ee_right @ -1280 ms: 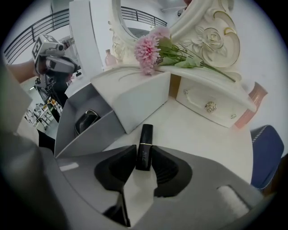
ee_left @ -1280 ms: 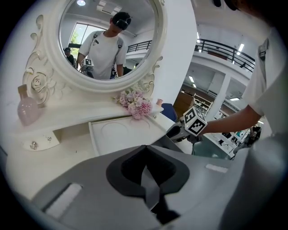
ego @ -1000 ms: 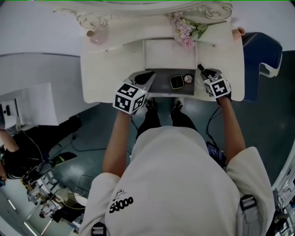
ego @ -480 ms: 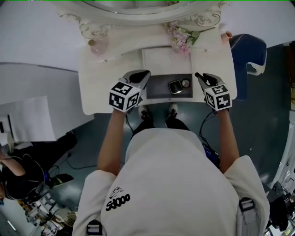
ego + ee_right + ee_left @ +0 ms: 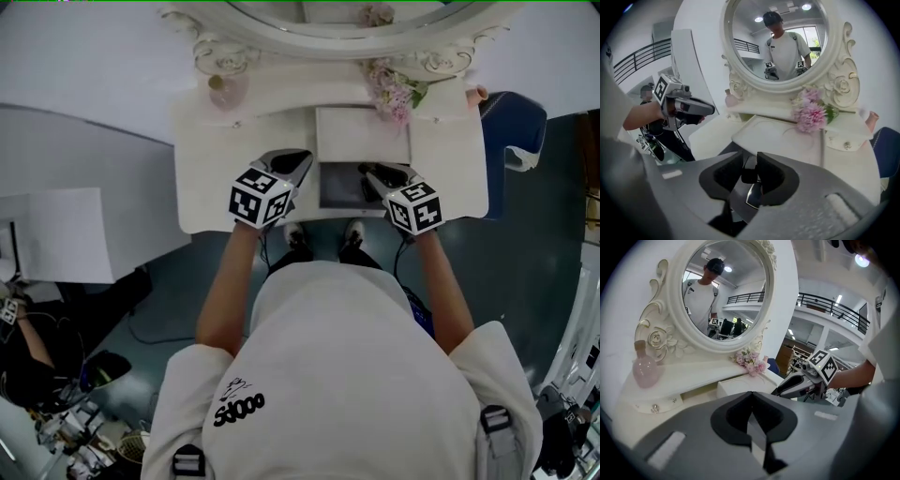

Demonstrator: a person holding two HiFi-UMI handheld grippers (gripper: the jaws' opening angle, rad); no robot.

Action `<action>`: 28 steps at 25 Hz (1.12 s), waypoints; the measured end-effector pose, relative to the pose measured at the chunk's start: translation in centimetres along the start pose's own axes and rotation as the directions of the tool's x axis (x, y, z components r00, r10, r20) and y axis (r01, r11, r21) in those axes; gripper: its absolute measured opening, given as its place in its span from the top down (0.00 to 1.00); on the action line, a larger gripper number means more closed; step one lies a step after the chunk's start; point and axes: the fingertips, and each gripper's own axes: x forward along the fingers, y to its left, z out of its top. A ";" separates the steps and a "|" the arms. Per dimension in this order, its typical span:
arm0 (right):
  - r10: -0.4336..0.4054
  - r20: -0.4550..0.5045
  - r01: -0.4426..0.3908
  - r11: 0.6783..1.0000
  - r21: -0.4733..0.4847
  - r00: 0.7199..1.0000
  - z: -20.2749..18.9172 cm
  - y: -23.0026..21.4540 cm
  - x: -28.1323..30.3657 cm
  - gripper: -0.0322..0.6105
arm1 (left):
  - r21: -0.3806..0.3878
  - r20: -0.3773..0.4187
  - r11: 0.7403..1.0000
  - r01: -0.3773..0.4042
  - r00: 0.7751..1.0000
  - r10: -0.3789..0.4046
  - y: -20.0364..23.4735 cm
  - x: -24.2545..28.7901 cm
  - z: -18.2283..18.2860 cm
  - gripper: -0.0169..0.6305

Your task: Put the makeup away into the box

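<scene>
Head view, seen steeply from above: a person (image 5: 347, 375) in a white T-shirt faces a white vanity surface (image 5: 216, 178), one claw in each hand. The open box (image 5: 333, 187) lies at the front middle of the surface, its grey inside toward the person and its white lid behind it. The left claw (image 5: 751, 401) has its jaws together with nothing between them and is held over the surface just left of the box. The right claw (image 5: 750, 161) is clamped on a dark makeup tube (image 5: 749, 176), whose black end stands between the two pads and whose glossy body runs back toward the camera. In the head view this claw and the tube hang over the right part of the box; whether the tube touches the box cannot be told. At the back, the ornate oval mirror (image 5: 722, 291) reflects the person. A pink bottle (image 5: 646, 369) stands on the ledge to its left and pink flowers (image 5: 811, 115) lie to its right.
</scene>
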 end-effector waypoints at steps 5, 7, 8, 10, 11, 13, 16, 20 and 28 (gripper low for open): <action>0.031 -0.056 -0.031 1.000 -0.002 0.998 -1.2 3.0 4.7 0.80 | -0.050 -0.031 0.998 -0.042 0.999 0.041 1.8 -1.4 -2.2 0.95; 0.032 -0.077 -0.033 0.999 -0.017 0.997 -1.5 3.6 5.9 0.80 | -0.064 -0.043 0.996 -0.058 0.998 0.056 2.5 -2.1 -2.9 0.95; 0.031 -0.092 -0.034 0.999 -0.031 0.995 -1.7 3.8 6.4 0.80 | -0.072 -0.048 0.995 -0.066 0.997 0.062 2.8 -2.3 -3.2 0.95; 0.030 -0.124 -0.038 0.997 -0.060 0.992 -2.3 4.0 7.1 0.80 | -0.089 -0.053 0.993 -0.077 0.996 0.073 3.2 -2.7 -3.8 0.95; 0.030 -0.135 -0.040 0.997 -0.072 0.990 -2.5 4.1 7.4 0.80 | -0.097 -0.054 0.992 -0.081 0.996 0.076 3.4 -2.8 -4.0 0.95; 0.020 -0.153 -0.037 0.993 -0.111 0.988 -2.8 4.1 7.9 0.80 | -0.113 -0.051 0.990 -0.083 0.996 0.078 3.7 -3.1 -4.4 0.95; -0.014 -0.191 -0.025 0.979 -0.201 0.981 -3.6 4.1 8.4 0.79 | -0.132 -0.047 0.988 -0.075 0.996 0.069 3.7 -3.1 -4.6 0.95; -0.023 -0.243 -0.033 0.975 -0.221 0.970 -5.3 4.1 9.0 0.79 | -0.126 -0.056 0.990 -0.058 0.997 0.051 3.4 -3.1 -5.1 0.95; -0.025 -0.320 -0.045 0.977 -0.210 0.947 -7.4 3.7 9.3 0.78 | -0.095 -0.119 0.995 -0.013 0.993 0.002 3.2 -3.8 -6.5 0.95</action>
